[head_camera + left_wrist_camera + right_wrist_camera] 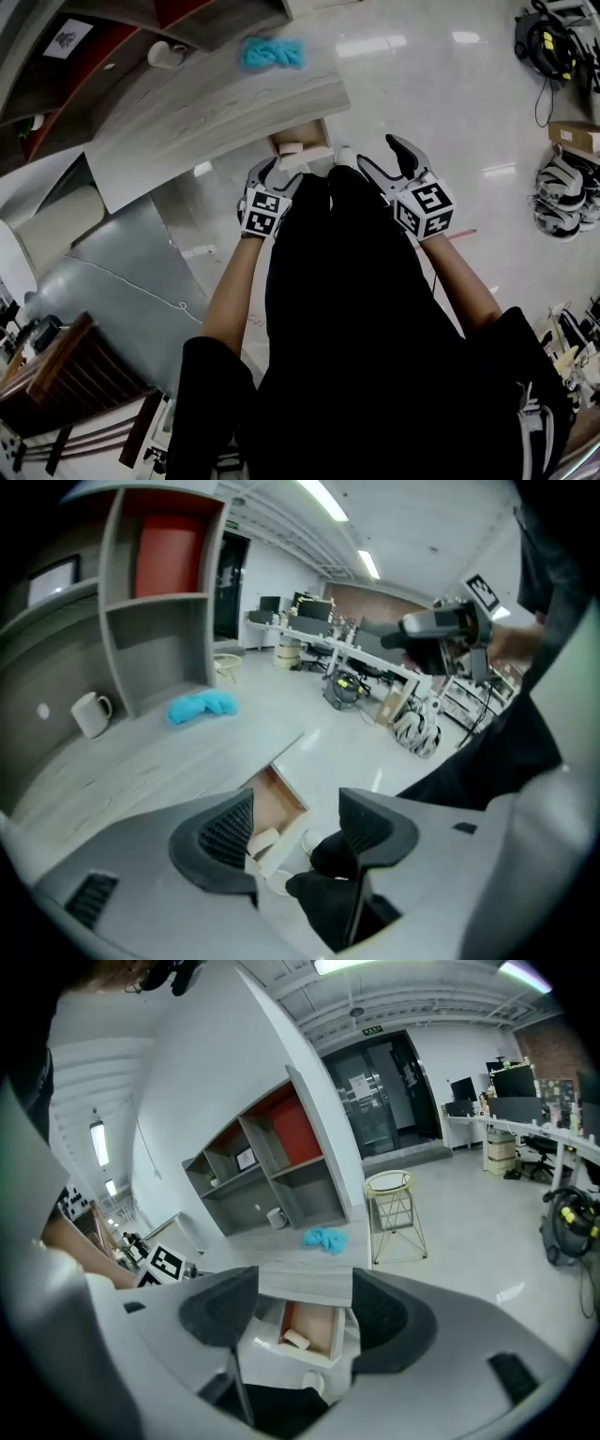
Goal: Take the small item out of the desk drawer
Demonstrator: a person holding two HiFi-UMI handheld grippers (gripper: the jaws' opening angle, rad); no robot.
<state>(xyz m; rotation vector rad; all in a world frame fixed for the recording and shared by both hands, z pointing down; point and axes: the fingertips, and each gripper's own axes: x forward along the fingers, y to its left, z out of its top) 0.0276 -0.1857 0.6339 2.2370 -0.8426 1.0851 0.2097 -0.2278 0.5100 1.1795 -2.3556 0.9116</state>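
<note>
**Both tools open, block in the drawer**

The drawer (pixel 302 139) stands pulled out from the edge of the desk (pixel 216 108), with its wooden bottom in plain sight. The small pale block (pixel 296 1339) lies inside it, close to one side wall, and neither tool touches it.

The left tool (pixel 295 832) hovers on the near side of the drawer with its jaws spread. Nothing sits between them (only the drawer and the person's black-clad legs show through the gap). The right tool (pixel 305 1312) is held next to it, also short of the drawer, with its jaws apart and empty.

Past the drawer, a turquoise cloth (pixel 274 53) lies crumpled on the desk top. Farther back from the drawer, a white mug (pixel 91 712) stands by the grey shelf unit (pixel 155 602).
</note>
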